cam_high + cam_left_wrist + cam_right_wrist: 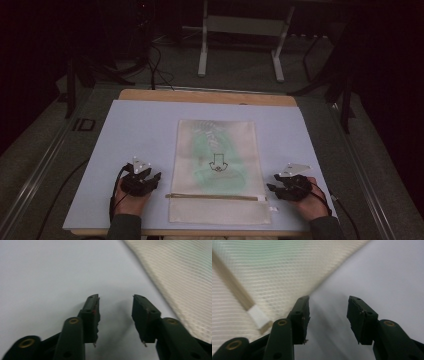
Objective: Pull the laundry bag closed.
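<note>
A cream mesh zipper bag (217,167) lies flat in the middle of the pale blue mat (135,130), with something green inside and an arrow mark on its face. Its tan zipper strip (215,196) runs across near the front end. My left gripper (156,176) rests on the mat just left of the bag, open and holding nothing; its own view has the bag's edge (185,285) to the right of the jaws. My right gripper (270,187) sits at the bag's right edge, open, next to the zipper's white end tab (258,316).
The mat covers a wooden tabletop (205,96). Beyond the table stand a white metal frame (240,30) and dark stands with cables on a grey floor. Bare mat lies on both sides of the bag.
</note>
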The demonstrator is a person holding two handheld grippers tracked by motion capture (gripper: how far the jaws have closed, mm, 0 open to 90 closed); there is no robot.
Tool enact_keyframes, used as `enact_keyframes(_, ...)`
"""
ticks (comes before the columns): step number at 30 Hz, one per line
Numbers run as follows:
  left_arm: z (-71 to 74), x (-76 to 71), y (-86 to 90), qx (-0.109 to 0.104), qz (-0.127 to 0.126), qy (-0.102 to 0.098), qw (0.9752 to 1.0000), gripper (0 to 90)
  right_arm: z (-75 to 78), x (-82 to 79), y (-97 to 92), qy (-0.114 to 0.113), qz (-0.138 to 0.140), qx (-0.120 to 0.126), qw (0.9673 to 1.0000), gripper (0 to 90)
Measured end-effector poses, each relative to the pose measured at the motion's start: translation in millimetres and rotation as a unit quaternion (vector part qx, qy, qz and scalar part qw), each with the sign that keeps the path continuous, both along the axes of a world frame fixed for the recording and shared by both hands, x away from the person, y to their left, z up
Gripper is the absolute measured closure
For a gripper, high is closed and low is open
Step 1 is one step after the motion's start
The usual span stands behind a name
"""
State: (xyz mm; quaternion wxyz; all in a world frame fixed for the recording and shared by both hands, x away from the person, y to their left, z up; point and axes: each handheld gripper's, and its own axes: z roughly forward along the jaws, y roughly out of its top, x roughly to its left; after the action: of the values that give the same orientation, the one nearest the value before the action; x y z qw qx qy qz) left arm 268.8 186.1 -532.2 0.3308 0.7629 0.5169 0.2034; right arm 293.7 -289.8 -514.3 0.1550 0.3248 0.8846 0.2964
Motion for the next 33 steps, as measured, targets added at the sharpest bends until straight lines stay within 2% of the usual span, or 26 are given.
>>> enact_keyframes(3,1.3,-0.4,0.4,0.0,-0.003,-0.004,1.0,58.7,1.7,-0.2,3.8,0.006,0.01,-0.007,0.9999,55.1)
enact_keyframes(4,2.8,0.1,3.1,-0.004,-0.003,-0.005,1.0,58.3,3.3,-1.0,10.6,0.01,0.031,-0.012,0.9994,53.5)
enact_keyframes(8,3.4,2.0,7.7,-0.008,0.0,-0.004,1.0,58.3,6.7,-2.7,20.1,0.019,0.058,-0.004,0.9981,50.2)
enact_keyframes(15,2.6,4.5,10.4,-0.014,-0.003,0.0,0.9999,58.8,10.0,-2.9,35.5,0.023,0.088,-0.012,0.9958,50.9)
enact_keyframes(16,2.4,4.8,9.2,-0.013,-0.011,0.002,0.9999,58.8,10.6,-2.9,37.4,0.024,0.09,-0.012,0.9955,51.3)
enact_keyframes(20,2.5,4.5,6.6,-0.014,-0.018,-0.001,0.9997,59.9,15.6,-3.1,51.8,0.027,0.124,-0.026,0.9916,55.9)
enact_keyframes(26,2.5,4.5,6.0,-0.016,-0.027,-0.005,0.9995,60.3,16.8,-1.7,67.1,0.029,0.147,-0.037,0.988,56.5)
enact_keyframes(33,3.3,3.8,2.9,-0.012,-0.036,-0.011,0.9992,60.0,19.6,1.2,85.7,0.032,0.171,-0.038,0.984,56.4)
